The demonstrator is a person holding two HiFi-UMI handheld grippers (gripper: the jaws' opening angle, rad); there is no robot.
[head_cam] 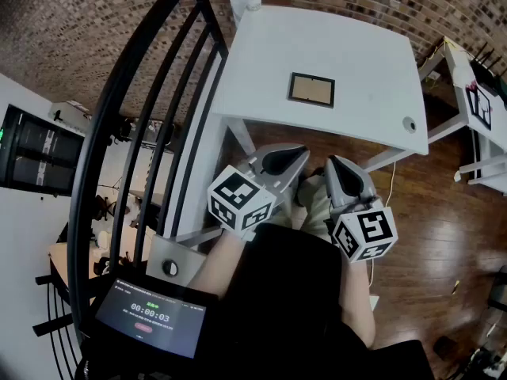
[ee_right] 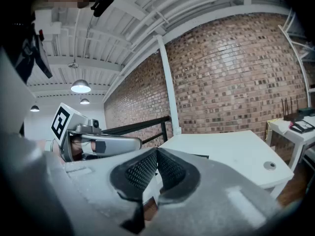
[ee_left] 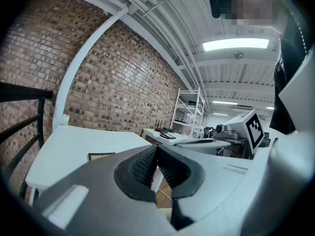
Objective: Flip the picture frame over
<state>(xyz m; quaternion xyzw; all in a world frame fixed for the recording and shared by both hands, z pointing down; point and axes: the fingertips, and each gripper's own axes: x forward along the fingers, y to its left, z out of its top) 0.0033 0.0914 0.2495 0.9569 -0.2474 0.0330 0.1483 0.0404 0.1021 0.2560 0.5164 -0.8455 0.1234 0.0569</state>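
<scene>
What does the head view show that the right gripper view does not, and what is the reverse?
Only the head view shows the timer screen, the picture frame's full face and the marker cube of the right gripper. Only the right gripper view shows the ceiling lamps and, close up, that gripper's shut, empty jaws. Both show the white table, the brick wall, the black railing and the left gripper.

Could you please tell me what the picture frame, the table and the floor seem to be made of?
Picture frame: dark matte border, perhaps wood or plastic; its dull tan face suggests cardboard or fibreboard.
Table: smooth, uniformly white top, likely painted or laminated board.
Floor: glossy reddish-brown planks with seams, apparently varnished wood or laminate.
</scene>
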